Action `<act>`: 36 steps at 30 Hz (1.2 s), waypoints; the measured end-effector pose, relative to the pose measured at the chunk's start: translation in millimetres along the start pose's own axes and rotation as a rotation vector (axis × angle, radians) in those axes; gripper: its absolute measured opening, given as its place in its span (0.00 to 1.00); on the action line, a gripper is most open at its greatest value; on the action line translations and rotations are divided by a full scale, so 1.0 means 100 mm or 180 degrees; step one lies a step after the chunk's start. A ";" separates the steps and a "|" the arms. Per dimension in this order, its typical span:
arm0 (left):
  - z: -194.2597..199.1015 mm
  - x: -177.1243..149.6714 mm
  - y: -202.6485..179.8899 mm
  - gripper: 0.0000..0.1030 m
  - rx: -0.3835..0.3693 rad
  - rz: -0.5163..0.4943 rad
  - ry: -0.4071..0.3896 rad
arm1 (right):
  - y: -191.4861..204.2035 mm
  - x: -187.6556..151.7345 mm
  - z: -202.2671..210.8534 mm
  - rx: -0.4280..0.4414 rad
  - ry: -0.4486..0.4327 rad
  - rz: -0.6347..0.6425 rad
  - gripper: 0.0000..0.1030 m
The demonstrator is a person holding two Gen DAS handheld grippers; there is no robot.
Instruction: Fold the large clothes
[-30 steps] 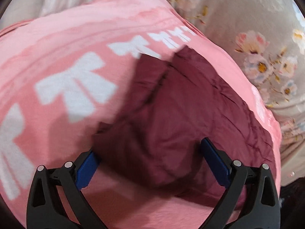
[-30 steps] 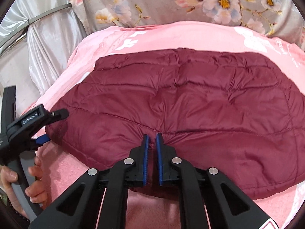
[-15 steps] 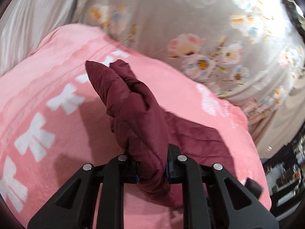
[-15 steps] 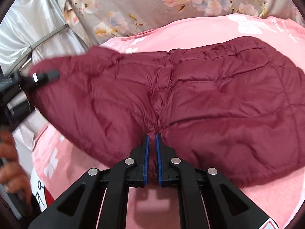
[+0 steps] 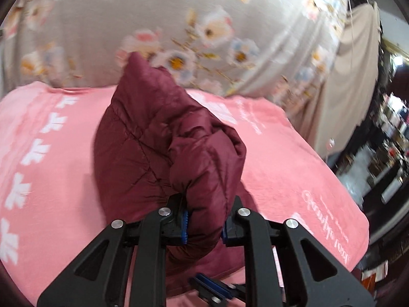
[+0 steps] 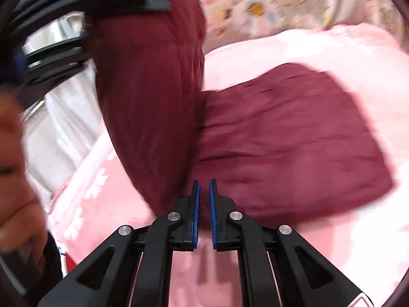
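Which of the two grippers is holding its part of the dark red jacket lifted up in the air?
The left gripper: it clamps a bunched fold of the jacket raised off the pink blanket. The right gripper stays low beside it.

Maroon quilted jacket (image 5: 163,153), apparently half-lifted

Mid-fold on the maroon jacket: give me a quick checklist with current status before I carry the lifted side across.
1. Left gripper clamped on the maroon quilted puffer jacket: ok, a thick bunch of fabric sits between the blue pads.
2. Right gripper pinning the jacket's near edge: cannot tell, the jaws are nearly closed at the hem but motion blur hides any fabric between them.
3. Lifted side clear of the pink bow-print blanket: ok, it stands raised.
4. Other half lying flat: ok.
5. Landing area free of other items: ok.
6. Lifted layer smooth: not ok, it is bunched at the left gripper.
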State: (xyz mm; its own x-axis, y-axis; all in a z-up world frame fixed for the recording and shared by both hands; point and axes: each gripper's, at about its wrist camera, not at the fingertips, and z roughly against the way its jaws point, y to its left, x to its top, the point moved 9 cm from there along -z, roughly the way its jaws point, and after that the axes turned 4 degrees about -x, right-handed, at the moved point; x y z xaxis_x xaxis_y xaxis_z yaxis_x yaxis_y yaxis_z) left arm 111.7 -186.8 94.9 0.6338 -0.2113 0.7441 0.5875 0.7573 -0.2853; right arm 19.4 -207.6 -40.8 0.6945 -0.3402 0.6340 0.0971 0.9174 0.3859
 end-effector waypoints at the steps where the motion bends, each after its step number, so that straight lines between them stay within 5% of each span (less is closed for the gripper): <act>1: -0.12 -0.03 -0.08 0.16 -0.0011 -0.0026 0.0052 | -0.13 -0.02 0.07 -0.0073 0.0003 -0.0035 0.10; 6: -1.01 -0.41 -0.47 0.16 0.0005 -0.0133 0.0548 | -0.73 -0.20 0.37 -0.0461 0.0026 -0.0276 0.13; 11: -1.46 -0.78 -0.59 0.17 0.0143 -0.0206 0.0799 | -1.08 -0.30 0.55 -0.0659 0.0048 -0.0437 0.13; 14: -1.42 -0.78 -0.63 0.26 0.0030 -0.0147 0.0847 | -1.21 -0.28 0.62 -0.0743 0.0044 -0.0479 0.13; 16: -1.24 -0.68 -0.68 0.38 -0.0312 0.0082 0.0833 | -1.28 -0.19 0.70 -0.0781 -0.0009 -0.0539 0.13; 20: -0.61 -0.18 -0.62 0.66 -0.0752 0.0275 0.0353 | -1.39 0.21 0.92 -0.0804 -0.0247 -0.0617 0.22; 22: -0.28 0.14 -0.42 0.78 -0.0566 0.0290 -0.0031 | -1.38 0.55 0.99 -0.0751 -0.0410 -0.0647 0.37; 24: -0.12 0.36 -0.19 0.81 -0.0312 0.0357 -0.0232 | -1.27 0.99 1.04 -0.0634 -0.0603 -0.0636 0.58; 25: -0.07 0.48 0.01 0.81 -0.0097 0.0415 -0.0302 | -1.20 1.18 1.01 -0.0554 -0.0662 -0.0610 0.61; 32: -0.38 0.75 1.10 0.81 0.0845 0.0782 -0.0082 | -1.02 2.27 0.11 -0.0513 -0.0365 -0.0673 0.63; 36: -0.73 0.70 1.42 0.81 0.1008 0.0885 0.0159 | -1.15 2.48 -0.49 -0.0735 -0.0091 -0.0877 0.63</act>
State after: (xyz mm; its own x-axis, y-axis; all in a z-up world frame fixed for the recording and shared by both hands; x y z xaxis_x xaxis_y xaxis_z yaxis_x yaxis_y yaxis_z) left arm 276.1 -139.7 62.5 0.7745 0.0041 0.6325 0.2120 0.9405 -0.2657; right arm 215.4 -387.5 38.7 0.5998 -0.5839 0.5471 0.4388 0.8118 0.3854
